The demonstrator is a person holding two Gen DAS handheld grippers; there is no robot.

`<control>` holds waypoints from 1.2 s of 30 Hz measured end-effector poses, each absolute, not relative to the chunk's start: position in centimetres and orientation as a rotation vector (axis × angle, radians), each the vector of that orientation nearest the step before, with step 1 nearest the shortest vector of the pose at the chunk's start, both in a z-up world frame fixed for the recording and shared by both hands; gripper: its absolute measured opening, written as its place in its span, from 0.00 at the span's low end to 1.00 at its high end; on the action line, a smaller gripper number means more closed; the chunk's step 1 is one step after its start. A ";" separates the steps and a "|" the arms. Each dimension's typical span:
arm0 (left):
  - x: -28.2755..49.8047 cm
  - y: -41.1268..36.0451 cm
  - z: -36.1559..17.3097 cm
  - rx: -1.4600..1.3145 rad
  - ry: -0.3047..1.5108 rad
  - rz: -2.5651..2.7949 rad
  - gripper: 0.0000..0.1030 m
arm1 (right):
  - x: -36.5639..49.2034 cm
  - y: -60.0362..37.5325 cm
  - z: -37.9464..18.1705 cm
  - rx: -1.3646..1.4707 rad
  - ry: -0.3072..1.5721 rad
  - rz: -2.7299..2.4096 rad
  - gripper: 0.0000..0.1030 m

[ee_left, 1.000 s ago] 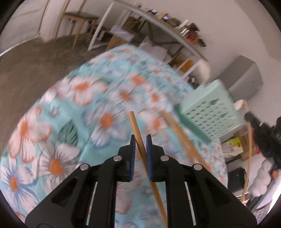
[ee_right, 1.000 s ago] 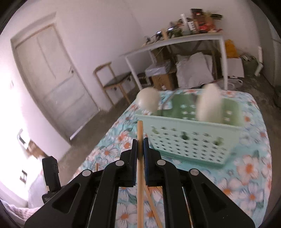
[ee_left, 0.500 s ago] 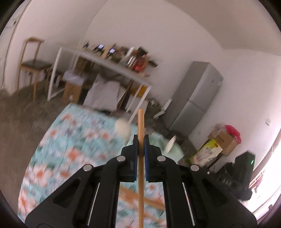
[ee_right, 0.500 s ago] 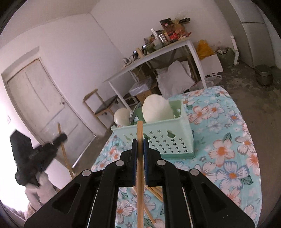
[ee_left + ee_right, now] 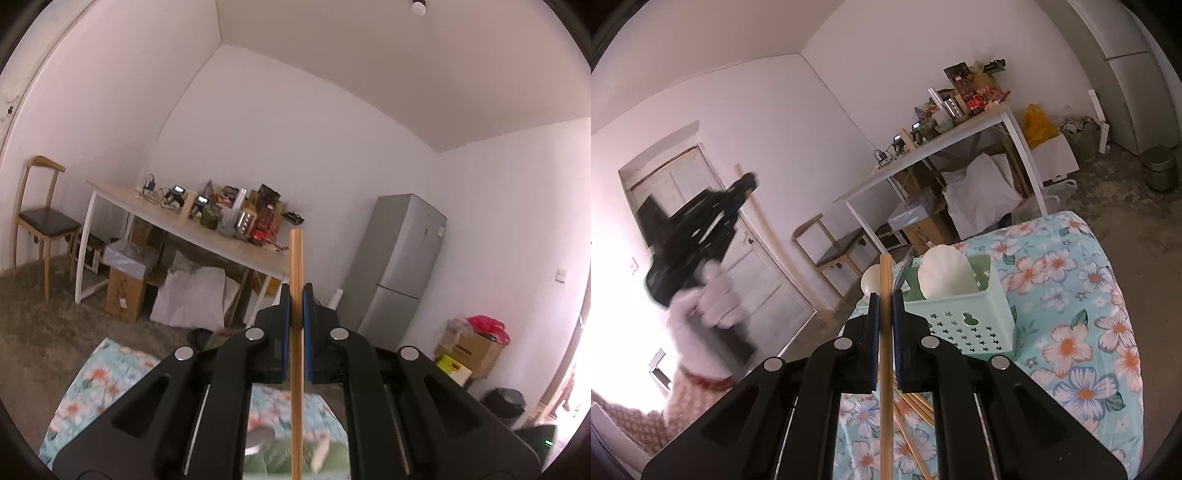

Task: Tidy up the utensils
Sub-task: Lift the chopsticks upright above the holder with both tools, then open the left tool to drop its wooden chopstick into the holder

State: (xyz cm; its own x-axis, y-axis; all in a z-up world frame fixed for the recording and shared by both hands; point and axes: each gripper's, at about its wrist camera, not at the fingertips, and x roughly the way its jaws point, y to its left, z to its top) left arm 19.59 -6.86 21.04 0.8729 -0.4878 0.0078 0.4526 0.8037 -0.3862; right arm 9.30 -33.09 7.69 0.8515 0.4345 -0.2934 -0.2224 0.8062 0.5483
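1. The left gripper (image 5: 296, 295) is clamped on a wooden chopstick (image 5: 296, 332) that stands upright between its blue pads; a second ago it pointed down at the floral cloth, and it has since swung up to face the far wall, desk and fridge; only a strip of cloth (image 5: 92, 373) shows low in its view
2. The right gripper (image 5: 885, 306) is likewise closed on its own chopstick (image 5: 885, 369), aimed at the mint basket (image 5: 975, 325) near the far edge of the table; it has risen a little, so the basket sits lower in view
3. The basket already holds two pale spoons (image 5: 943, 277); loose chopsticks (image 5: 916, 406) lie on the cloth just near of it
4. Judgement: both sticks are lifted clear; next each needs tipping end-down into the basket, the left one having farther to travel
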 end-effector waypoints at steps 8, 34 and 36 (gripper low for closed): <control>24.5 -10.9 18.8 -0.414 0.114 -0.491 0.05 | 10.0 -33.9 7.5 0.535 0.424 0.352 0.07; 16.6 -4.7 12.0 -0.308 0.279 -0.462 0.65 | 11.9 -31.7 10.7 0.428 0.395 0.365 0.07; 15.5 -3.9 11.0 -0.281 0.304 -0.451 0.69 | 12.8 -31.3 11.5 0.415 0.378 0.376 0.07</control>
State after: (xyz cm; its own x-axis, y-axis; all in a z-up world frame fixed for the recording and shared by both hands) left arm 15.48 -3.87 10.99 0.8569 -0.4645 -0.2237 0.3817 0.8632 -0.3305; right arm 12.82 -31.34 11.50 0.8633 0.4231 -0.2750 -0.2722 0.8494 0.4522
